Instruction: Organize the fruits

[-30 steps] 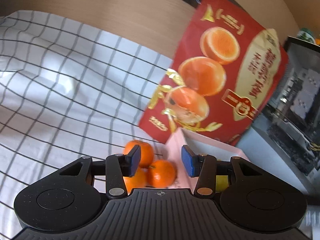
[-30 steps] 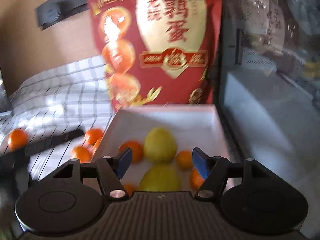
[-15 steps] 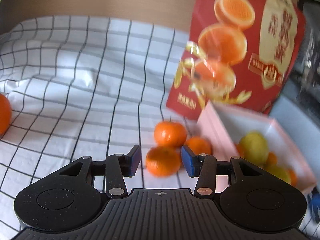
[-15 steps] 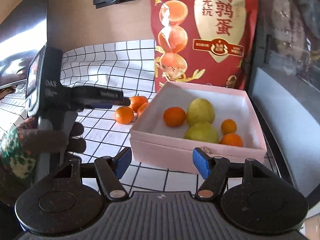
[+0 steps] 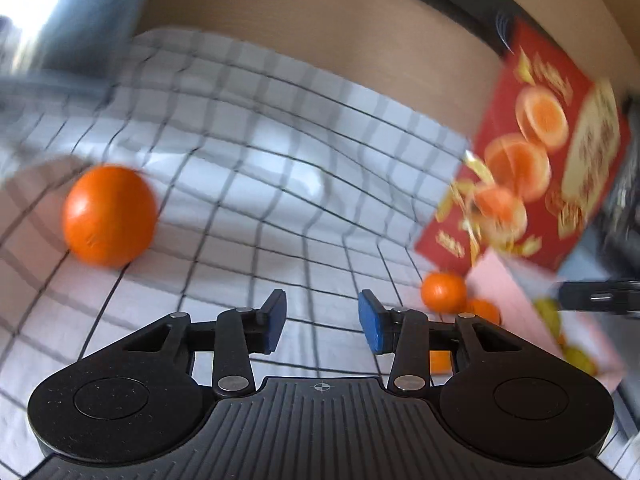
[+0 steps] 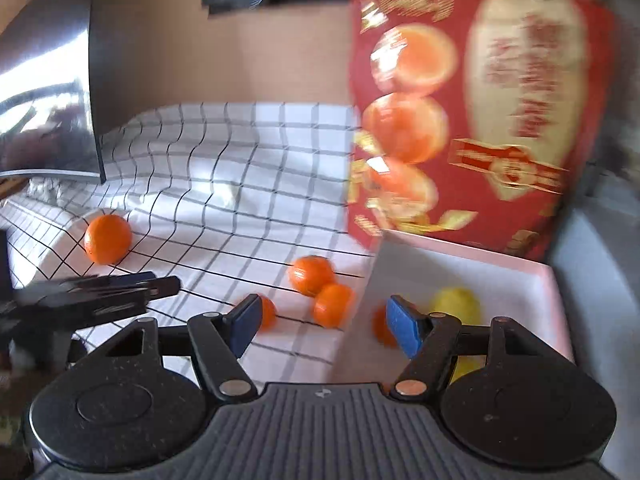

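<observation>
Where the white black-gridded cloth (image 5: pixel 248 184) lies rumpled, one round glossy orange mandarin (image 5: pixel 109 216) is seen alone, well left of the left gripper (image 5: pixel 322 322), whose blue-padded jaws have just been closing on nothing. Three smaller mandarins (image 6: pixel 311 275) are clustered beside the shallow pink square box (image 6: pixel 532 276), just beyond the empty, parted right gripper (image 6: pixel 323 324).

The left gripper (image 5: pixel 322 322) swung off the tangerine cluster (image 5: pixel 443 292), its empty jaws closing.
</observation>
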A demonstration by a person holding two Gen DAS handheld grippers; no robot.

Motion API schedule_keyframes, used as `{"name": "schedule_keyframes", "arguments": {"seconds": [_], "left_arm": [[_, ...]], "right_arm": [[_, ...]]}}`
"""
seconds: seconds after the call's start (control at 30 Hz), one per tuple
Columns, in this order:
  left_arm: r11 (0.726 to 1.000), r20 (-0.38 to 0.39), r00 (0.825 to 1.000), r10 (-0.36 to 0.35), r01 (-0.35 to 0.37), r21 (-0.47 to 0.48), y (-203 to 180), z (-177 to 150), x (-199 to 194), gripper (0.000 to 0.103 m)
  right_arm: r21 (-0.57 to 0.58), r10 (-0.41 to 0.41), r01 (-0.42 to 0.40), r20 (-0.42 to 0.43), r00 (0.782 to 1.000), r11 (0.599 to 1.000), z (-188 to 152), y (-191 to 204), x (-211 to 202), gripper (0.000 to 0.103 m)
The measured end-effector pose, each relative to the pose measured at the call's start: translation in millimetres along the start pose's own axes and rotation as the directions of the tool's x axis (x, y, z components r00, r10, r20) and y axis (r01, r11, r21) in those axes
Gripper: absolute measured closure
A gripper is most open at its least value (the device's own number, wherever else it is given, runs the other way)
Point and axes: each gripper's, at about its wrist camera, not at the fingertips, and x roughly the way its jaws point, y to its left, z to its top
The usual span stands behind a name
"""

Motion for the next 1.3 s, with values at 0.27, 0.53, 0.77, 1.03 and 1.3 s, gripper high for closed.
{"name": "schedule_keyframes", "arguments": {"seconds": [0.27, 0.53, 0.77, 1.03, 1.3], "left_arm": [[0.999, 0.051, 0.998, -0.03, 0.031, -0.015, -5.8, 6.2, -9.0, 0.059], [0.998, 0.036, 0.997, -0.067, 0.067, 0.004, -12.0, 4.2, -5.8, 0.059], [0.995, 0.009, 0.995, -0.096, 0.096, 0.01, -10.8, 0.4, 1.1, 0.059], [0.973, -0.038, 0.983, -0.18, 0.184, 0.137, -36.3, -11.4, 7.9, 0.059], [0.963, -0.097, 0.981, -0.166, 0.182, 0.201, -76.0, -25.2, 27.9, 0.059]], "right_arm": [[0.109, -0.088, 0.116, -0.233, 0.968, 0.987, 46.1, 20.9, 125.2, 0.043], [-0.067, -0.252, 0.243, -0.294, 0.922, 0.968, 37.2, 50.0, 167.7, 0.055], [-0.044, -0.129, 0.123, -0.206, 0.97, 0.991, 28.9, 58.7, 112.7, 0.056], [-0.044, 0.11, -0.114, -0.1, 0.989, 0.992, -22.5, 30.3, -25.0, 0.056], [-0.09, -0.053, 0.048, -0.051, 0.997, 0.995, -120.6, -31.0, -75.3, 0.056]]}}
